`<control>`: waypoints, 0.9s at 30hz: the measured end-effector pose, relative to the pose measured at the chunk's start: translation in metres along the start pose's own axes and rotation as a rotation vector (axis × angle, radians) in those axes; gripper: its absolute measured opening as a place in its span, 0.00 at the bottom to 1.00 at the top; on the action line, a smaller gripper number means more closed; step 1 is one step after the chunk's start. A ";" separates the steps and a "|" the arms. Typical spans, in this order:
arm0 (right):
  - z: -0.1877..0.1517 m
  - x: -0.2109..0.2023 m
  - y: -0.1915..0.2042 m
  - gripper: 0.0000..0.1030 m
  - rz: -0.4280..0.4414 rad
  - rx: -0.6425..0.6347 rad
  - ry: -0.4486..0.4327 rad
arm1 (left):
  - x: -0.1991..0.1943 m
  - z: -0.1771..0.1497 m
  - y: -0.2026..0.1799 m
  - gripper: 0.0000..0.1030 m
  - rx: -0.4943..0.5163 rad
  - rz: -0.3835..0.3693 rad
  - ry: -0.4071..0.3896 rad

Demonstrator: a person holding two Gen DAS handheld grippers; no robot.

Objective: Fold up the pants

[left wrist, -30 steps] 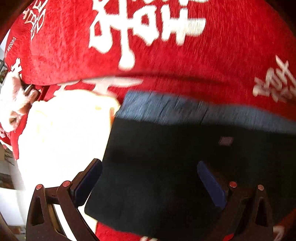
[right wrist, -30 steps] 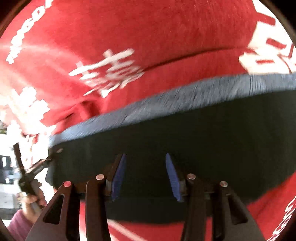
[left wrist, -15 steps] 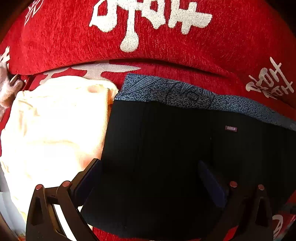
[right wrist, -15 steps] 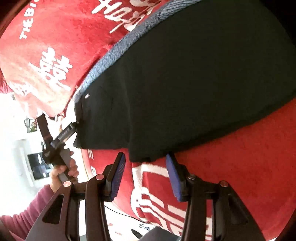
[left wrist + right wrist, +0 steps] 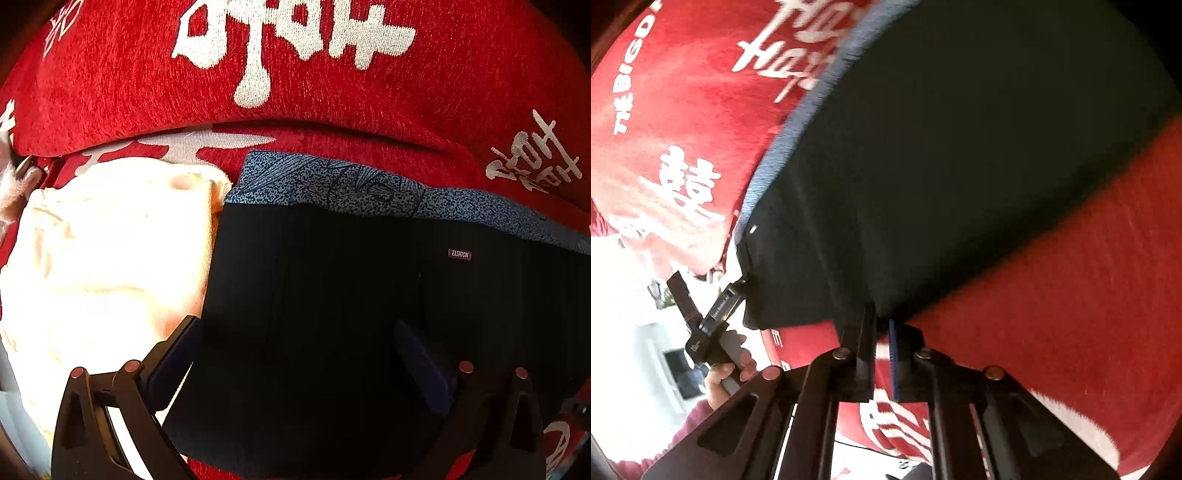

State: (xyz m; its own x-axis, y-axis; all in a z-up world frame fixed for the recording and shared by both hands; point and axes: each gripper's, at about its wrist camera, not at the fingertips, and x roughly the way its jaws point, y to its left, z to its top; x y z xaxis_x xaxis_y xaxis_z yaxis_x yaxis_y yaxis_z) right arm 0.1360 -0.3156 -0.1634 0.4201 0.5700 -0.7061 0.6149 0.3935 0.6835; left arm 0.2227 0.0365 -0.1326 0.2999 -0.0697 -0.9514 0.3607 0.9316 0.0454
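The black pants (image 5: 332, 302) lie flat on the red cover, with a blue speckled waistband (image 5: 354, 188) at the far side and a small "FASHION" tag (image 5: 460, 254). My left gripper (image 5: 295, 354) is open, its jaws spread over the near left part of the pants. In the right wrist view my right gripper (image 5: 882, 321) has closed on the near hem of the pants (image 5: 960, 166). The left gripper (image 5: 716, 317) shows there in the person's hand at the pants' far corner.
A red plush cover with white lettering (image 5: 295, 74) drapes the seat and backrest. A cream garment (image 5: 103, 266) lies just left of the pants. A bright white room shows past the cover's edge (image 5: 646, 332).
My right gripper swung to the near hem and went from open to shut on it. My left gripper stayed open over the pants and settled.
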 end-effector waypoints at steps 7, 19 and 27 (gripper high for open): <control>-0.010 -0.014 0.004 0.05 -0.072 -0.078 0.037 | -0.008 0.004 -0.011 1.00 -0.006 0.064 0.050; 0.040 -0.076 0.016 0.12 -0.228 -0.186 -0.161 | -0.052 -0.027 -0.136 1.00 0.196 -0.034 0.065; 0.051 -0.103 -0.017 0.12 -0.250 -0.140 -0.165 | -0.047 -0.041 -0.240 1.00 0.244 -0.122 0.101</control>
State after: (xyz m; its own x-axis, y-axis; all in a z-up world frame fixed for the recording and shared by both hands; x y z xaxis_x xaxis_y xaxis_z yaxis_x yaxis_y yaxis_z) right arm 0.1164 -0.4177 -0.1120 0.3771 0.3235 -0.8678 0.6200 0.6079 0.4961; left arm 0.0860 -0.1693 -0.1111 0.1560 -0.1290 -0.9793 0.5941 0.8043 -0.0113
